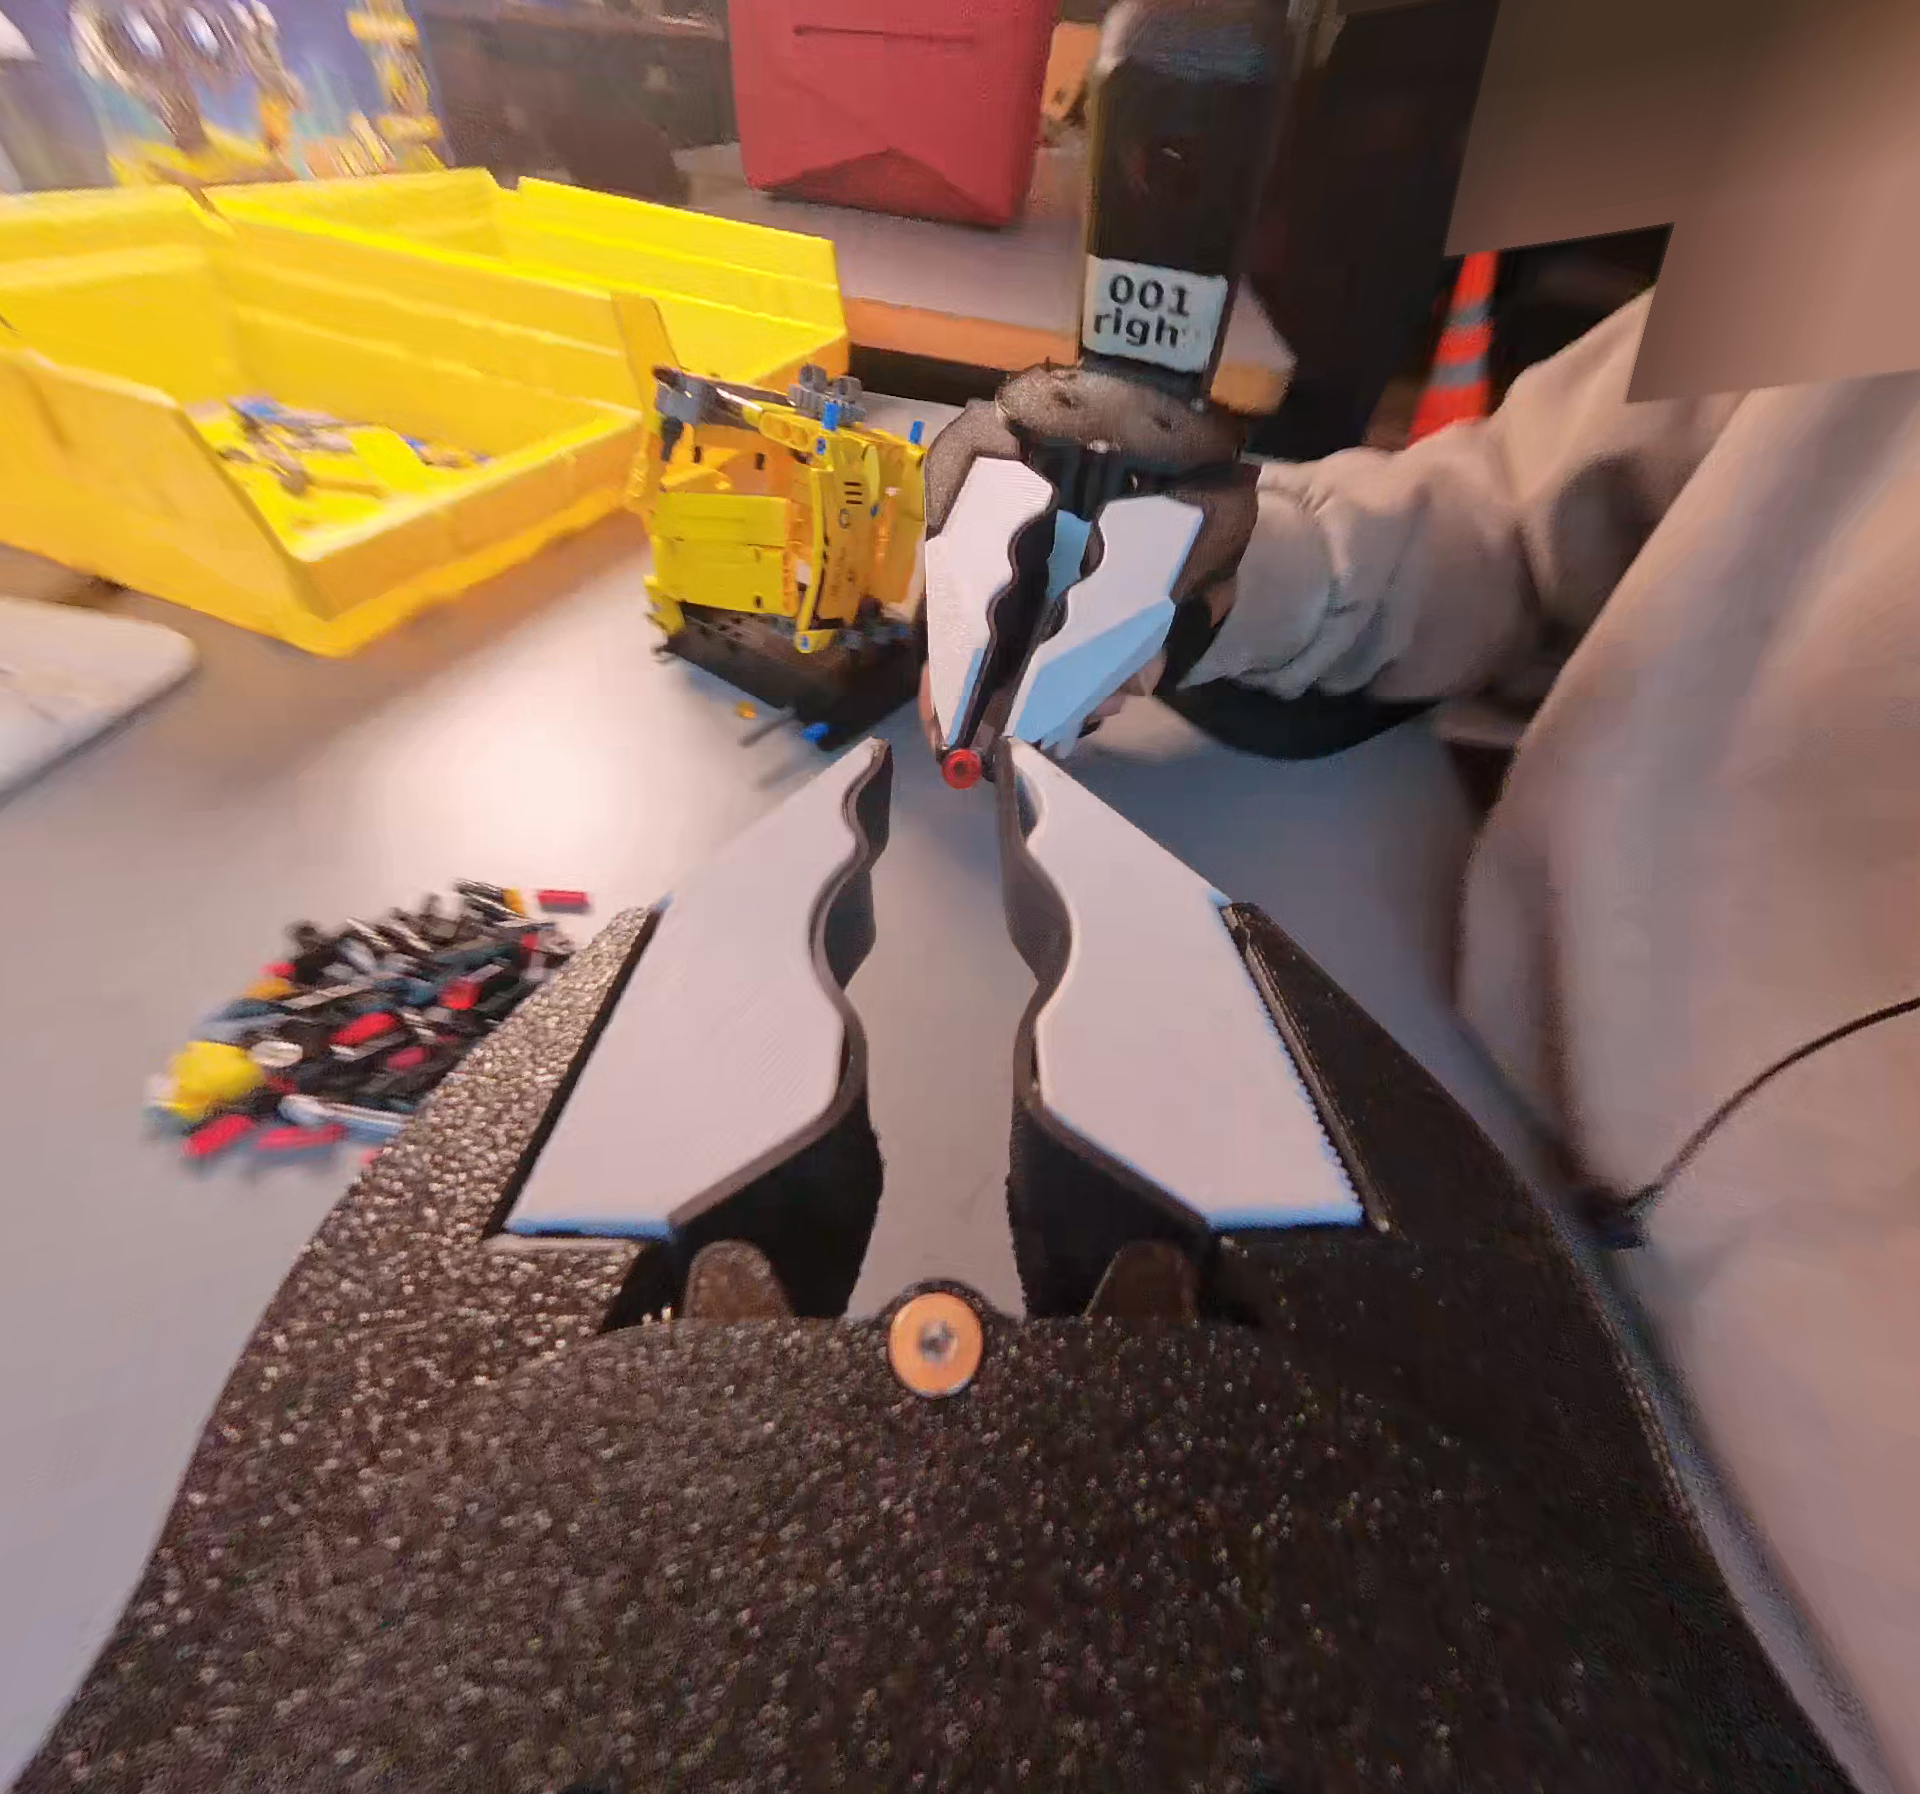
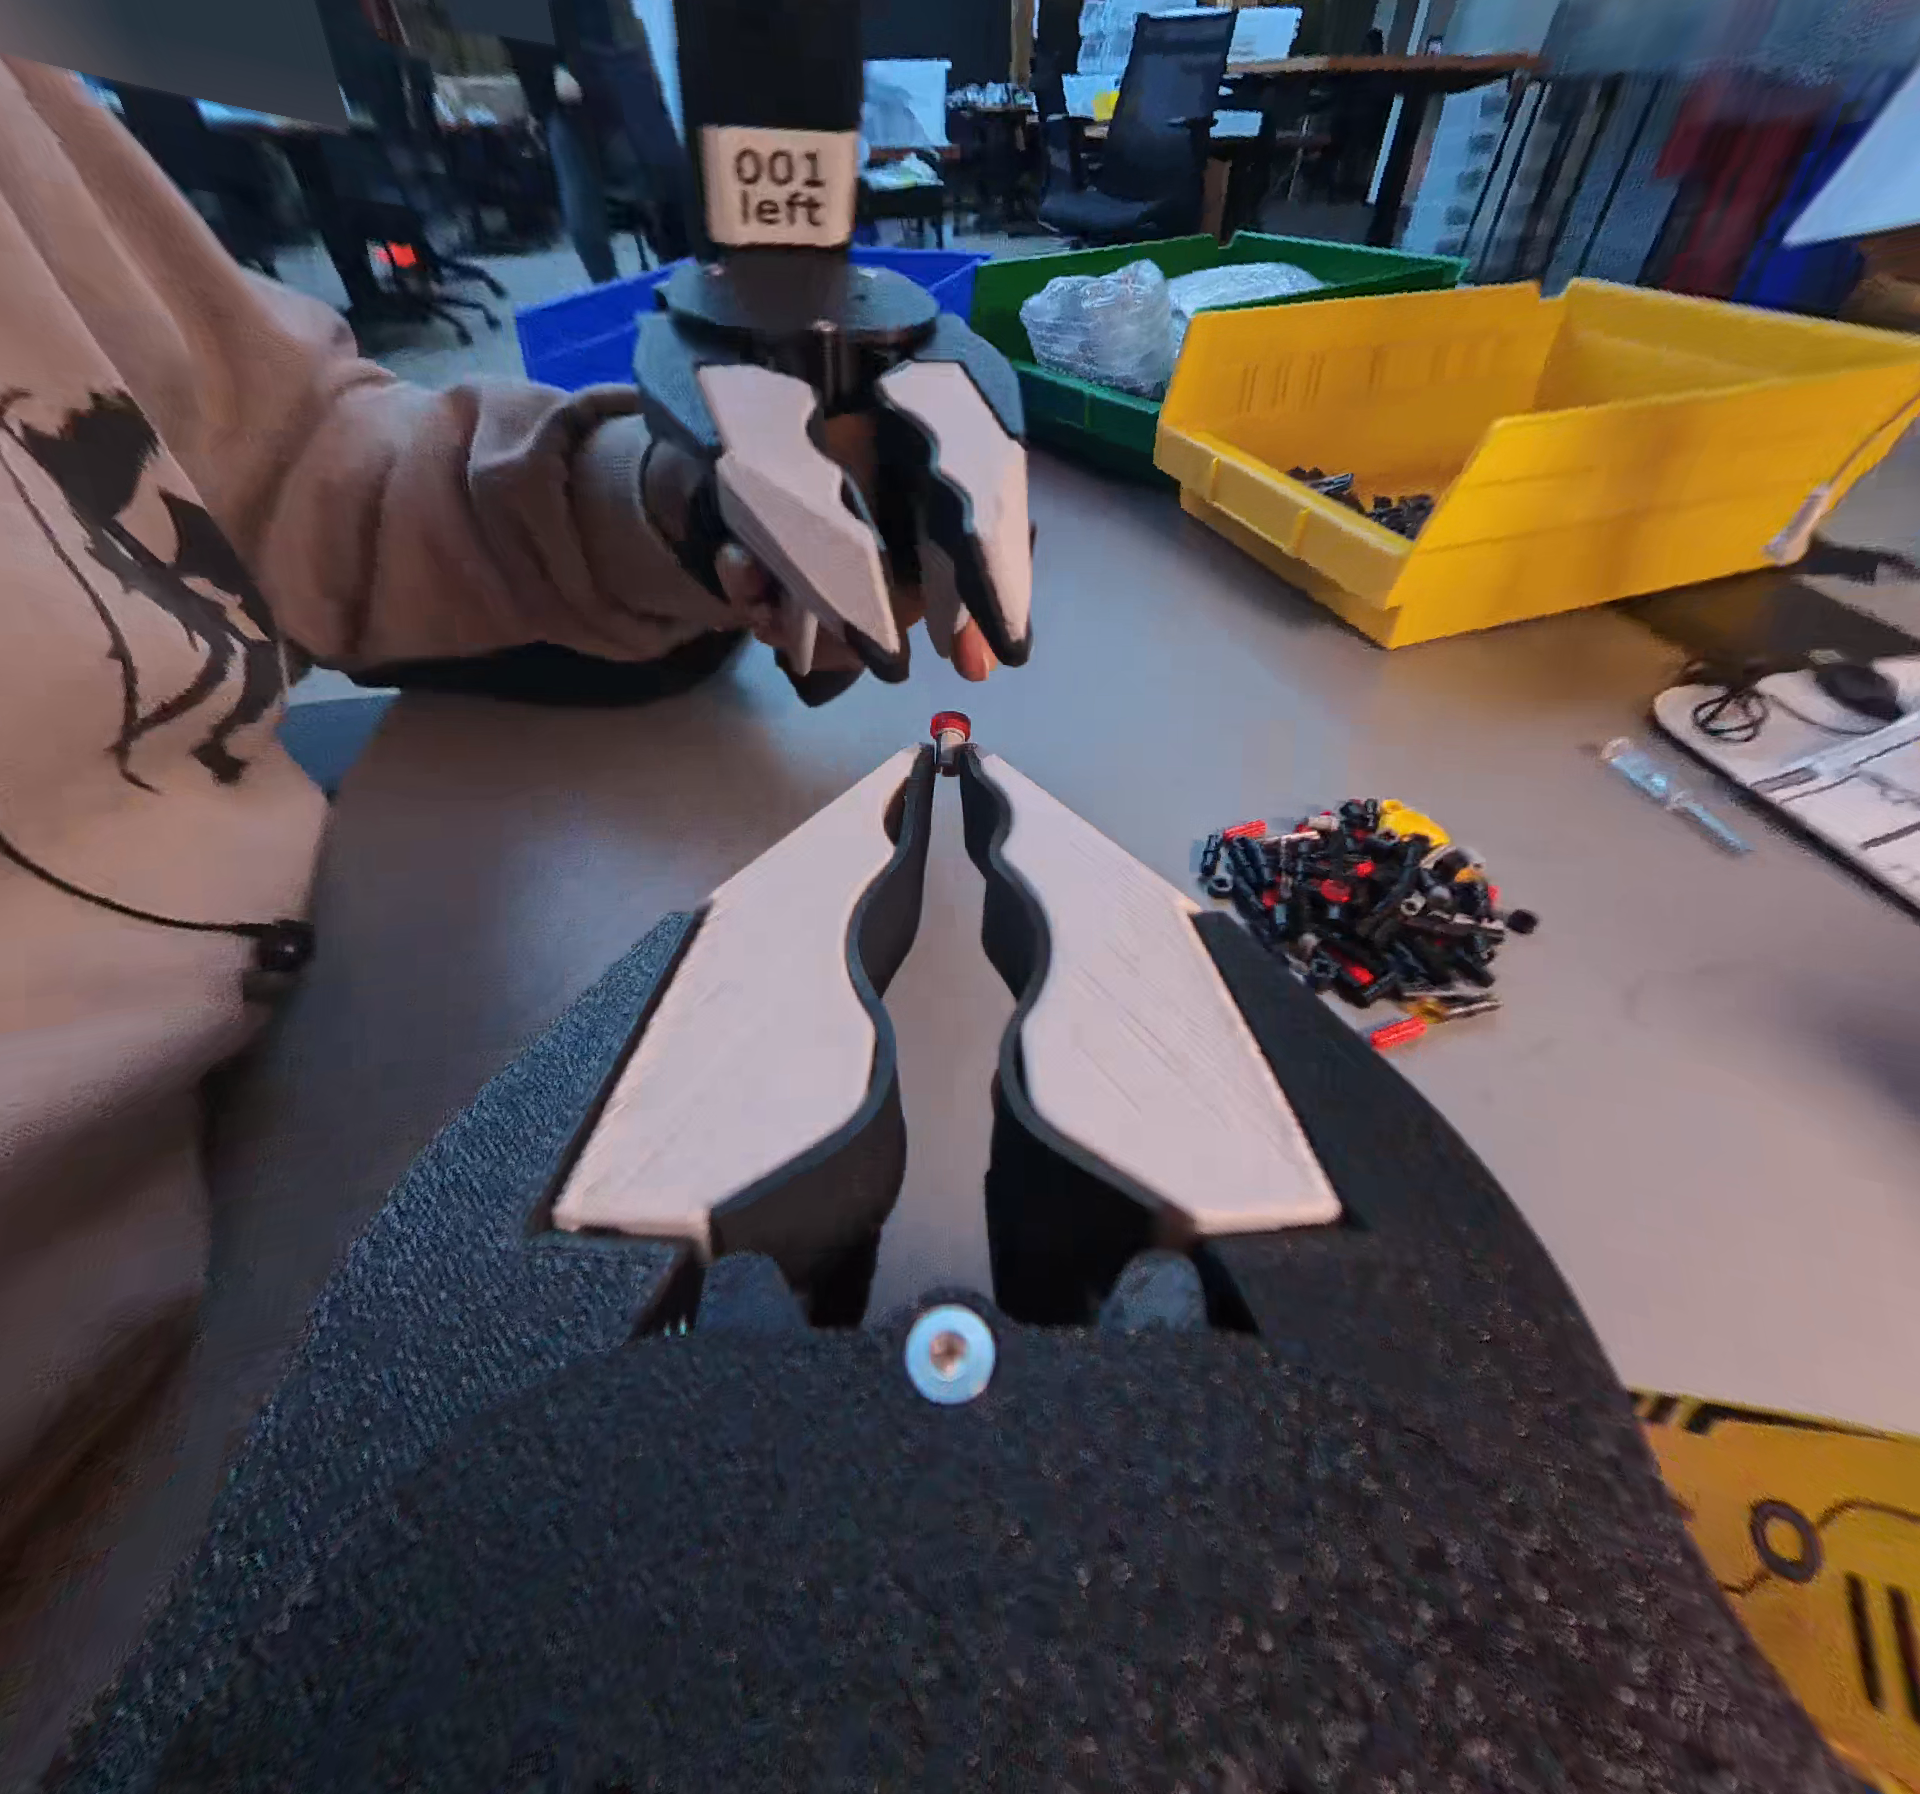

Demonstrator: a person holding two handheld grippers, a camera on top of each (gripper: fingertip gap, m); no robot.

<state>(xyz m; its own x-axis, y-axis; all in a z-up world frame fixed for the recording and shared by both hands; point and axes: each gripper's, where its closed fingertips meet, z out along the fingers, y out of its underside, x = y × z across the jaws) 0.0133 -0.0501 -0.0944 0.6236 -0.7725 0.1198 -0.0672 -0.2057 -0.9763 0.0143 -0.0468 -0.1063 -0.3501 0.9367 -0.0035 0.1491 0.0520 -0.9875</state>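
Left gripper (image 1: 943, 757): jaws apart, holding nothing, tips just short of the red-headed pin (image 1: 963, 768). Right gripper (image 2: 948, 757): jaws clamped on that pin. Grey table (image 1: 499, 778): 1 heap of small parts (image 2: 1371, 903), 1 yellow bin (image 2: 1538, 456).

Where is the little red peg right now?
The little red peg is pinched at the tips of the right gripper, held above the grey table, facing the open left gripper. The pile of small parts lies to its right.
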